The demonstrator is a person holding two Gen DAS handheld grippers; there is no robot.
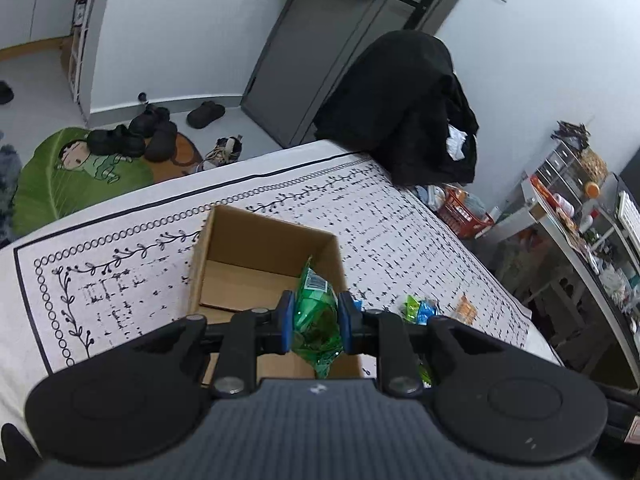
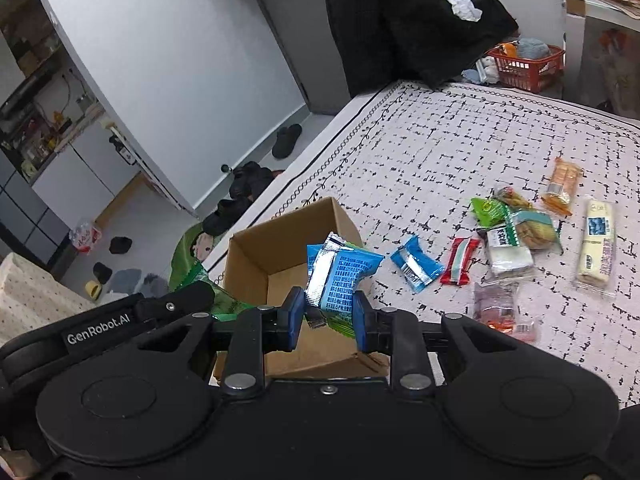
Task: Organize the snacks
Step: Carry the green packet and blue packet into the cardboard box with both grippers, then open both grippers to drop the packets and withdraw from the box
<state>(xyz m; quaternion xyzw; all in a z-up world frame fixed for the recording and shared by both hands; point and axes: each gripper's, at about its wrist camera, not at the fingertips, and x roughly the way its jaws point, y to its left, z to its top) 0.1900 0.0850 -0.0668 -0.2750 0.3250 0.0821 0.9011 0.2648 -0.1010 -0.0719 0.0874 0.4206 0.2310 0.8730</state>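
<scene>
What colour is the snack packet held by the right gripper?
Blue, with a silver seam; the snack packet shows best in the right wrist view.

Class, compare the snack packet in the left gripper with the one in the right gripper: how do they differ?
The green packet is translucent and crinkled; the blue packet is opaque with dense printed text. The green packet is in the left gripper, the blue packet in the right gripper. Both are clamped above the open cardboard box.

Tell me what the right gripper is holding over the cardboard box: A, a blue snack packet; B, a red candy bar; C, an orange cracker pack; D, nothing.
A: the right gripper is clamped on a blue snack packet above the open cardboard box.
</scene>
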